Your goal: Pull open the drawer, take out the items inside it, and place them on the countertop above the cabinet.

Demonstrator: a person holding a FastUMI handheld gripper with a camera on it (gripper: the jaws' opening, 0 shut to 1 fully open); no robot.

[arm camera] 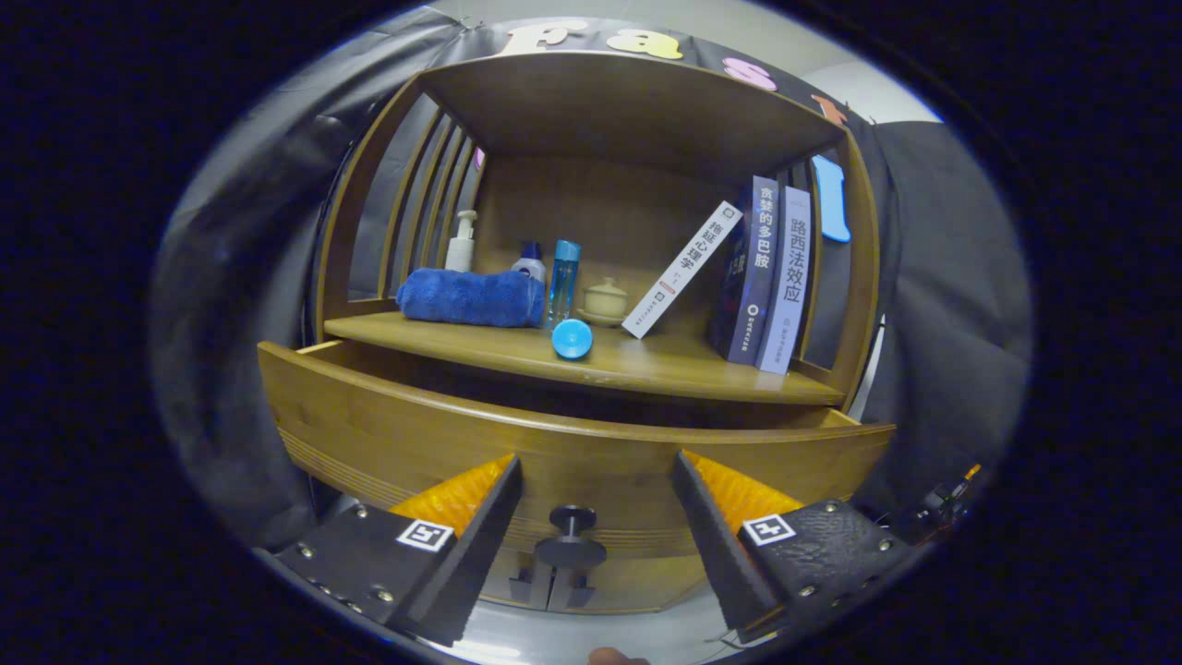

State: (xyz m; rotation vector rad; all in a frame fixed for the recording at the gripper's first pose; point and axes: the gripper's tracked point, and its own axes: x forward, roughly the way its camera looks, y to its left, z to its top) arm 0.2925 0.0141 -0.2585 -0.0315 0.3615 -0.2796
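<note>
Gripper view, and we are looking straight at the wooden cabinet [591,277]. The drawer [572,443] is pulled out toward us, its curved front standing proud of the shelf edge, with a dark gap behind the top lip. So the pulling step looks done, or very nearly.

The knob [571,536] sits dead centre on the drawer front, right between the fingers, and the gripper [596,499] is spread wide, neither finger touching it. Nothing pinched, nothing carried.

What is inside the drawer? Cannot tell from here; the front panel hides the interior completely.

Up on the countertop [646,356] there is plenty of company: a rolled blue towel [471,296], a pump bottle [461,242] behind it, a slim blue bottle [563,280], a small lidded cup [606,300], a blue ball [572,339] near the front edge, and books [762,272] leaning at the far side. Whether any of these came from the drawer, I cannot say.

By my reading, the taking-out and placing are all still ahead.

Pose now: the tool is held low and level, facing the drawer front square on, fingers flanking the knob. It would need to rise and tip down over the lip to reach inside.
</note>
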